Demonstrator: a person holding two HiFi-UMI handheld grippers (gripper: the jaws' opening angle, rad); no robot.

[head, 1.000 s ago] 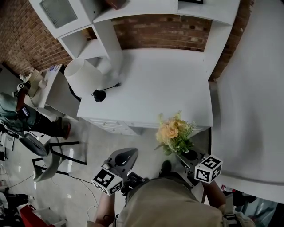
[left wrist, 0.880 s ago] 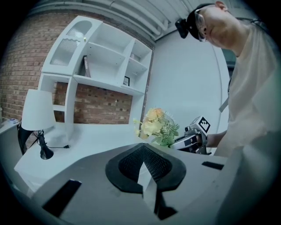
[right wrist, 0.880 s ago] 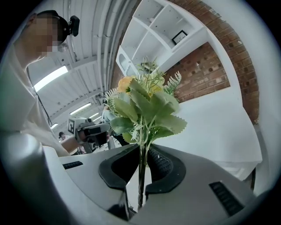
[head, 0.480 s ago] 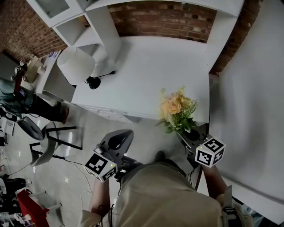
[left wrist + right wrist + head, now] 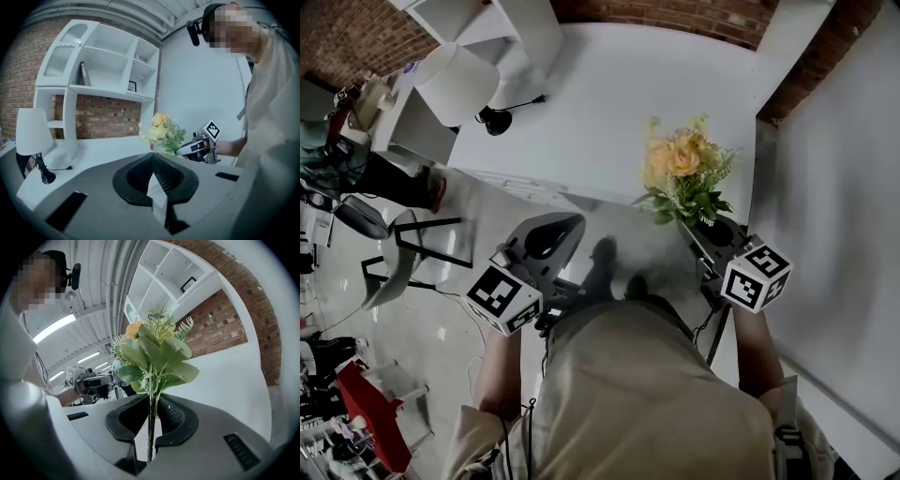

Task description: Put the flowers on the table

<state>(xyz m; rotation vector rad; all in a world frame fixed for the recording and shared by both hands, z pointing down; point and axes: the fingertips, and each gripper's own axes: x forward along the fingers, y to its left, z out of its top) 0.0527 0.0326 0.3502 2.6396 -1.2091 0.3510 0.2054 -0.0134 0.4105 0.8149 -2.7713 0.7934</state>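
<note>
Two hand-held grippers stood before a white table (image 5: 609, 103), described here from nearest to farthest. Closest to the person, the left gripper (image 5: 546, 234) hung over the floor short of the table's edge, its jaws drawn together on nothing. The right gripper (image 5: 703, 230) was clamped low on the thin stems of the flowers (image 5: 682, 169), which ran upright between its pads. The bunch was in the air about the table's near right edge, not yet resting on it.

The main risk lay in that grip. The heads and leaves stood well above the pads, so the top-heavy bunch could have swung or slid in the jaws if the gripper tilted sharply. A release this close to the edge could have let the bunch roll off to the floor, and no vase was in view to keep it upright. Pressing down hard would likely have crushed the leaves.

What looked like drawer fronts (image 5: 525, 183) under the near edge were closed, their contents hidden. A white lamp (image 5: 459, 75) stood at the table's far left, well apart from the flowers. Beyond it, the shelf unit (image 5: 103, 61) had open compartments. One held a leaning book-like object (image 5: 84, 74) and another a small framed picture (image 5: 132, 86); nothing could be made out in the rest.
</note>
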